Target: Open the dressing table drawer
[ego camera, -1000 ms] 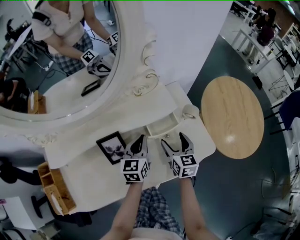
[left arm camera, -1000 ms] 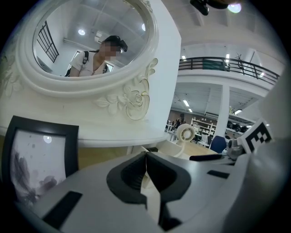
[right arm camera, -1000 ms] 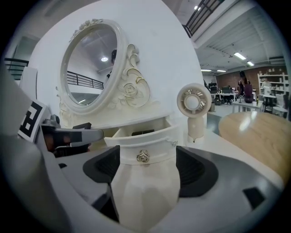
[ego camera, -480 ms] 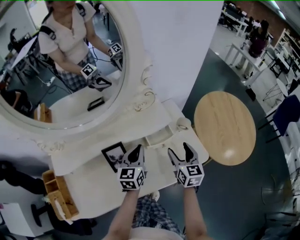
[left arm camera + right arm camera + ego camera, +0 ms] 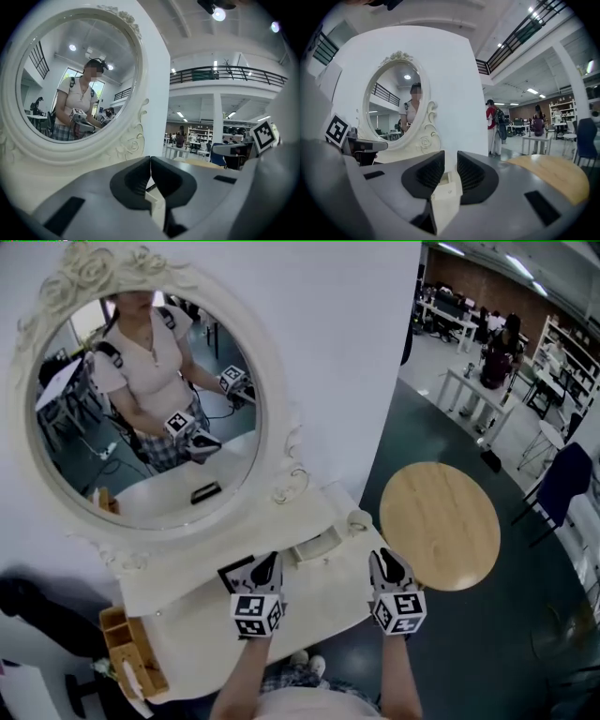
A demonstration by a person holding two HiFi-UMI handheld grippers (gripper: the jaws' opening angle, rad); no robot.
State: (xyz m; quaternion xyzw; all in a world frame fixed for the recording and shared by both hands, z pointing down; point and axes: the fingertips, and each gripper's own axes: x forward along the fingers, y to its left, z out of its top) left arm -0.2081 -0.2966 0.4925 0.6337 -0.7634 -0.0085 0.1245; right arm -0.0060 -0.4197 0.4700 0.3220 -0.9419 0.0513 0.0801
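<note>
My left gripper [image 5: 266, 564] is closed. In the left gripper view its jaws [image 5: 150, 159] meet at the tips with nothing caught in them. It hangs over the front part of the dressing table [image 5: 319, 601], clear of the top, with its marker cube toward me at 6 o'clock.

My right gripper [image 5: 382, 559] sits at 3 o'clock from the left one, well apart from it, over the table's right-hand edge. Its jaws have just been closing. In the right gripper view [image 5: 451, 157] a narrow gap remains between the ribbed pads, and nothing is between them.

The drawer [image 5: 314, 545] is the small cream one in the raised shelf under the mirror. It stands at 1 o'clock from my left gripper and 10 o'clock from my right, between the two and touched by neither. From the head view it looks pulled out a little, its inside showing.

A black picture frame [image 5: 234, 570] lies flat on the top at 9 o'clock, just beside the left jaws. The round mirror [image 5: 141, 399] rises at 11 o'clock and reflects a person holding both grippers. A round wooden table [image 5: 439, 526] stands on the floor at 2 o'clock from my right gripper. A wooden organiser [image 5: 131, 657] sits at the table's left end, at 8 o'clock.
</note>
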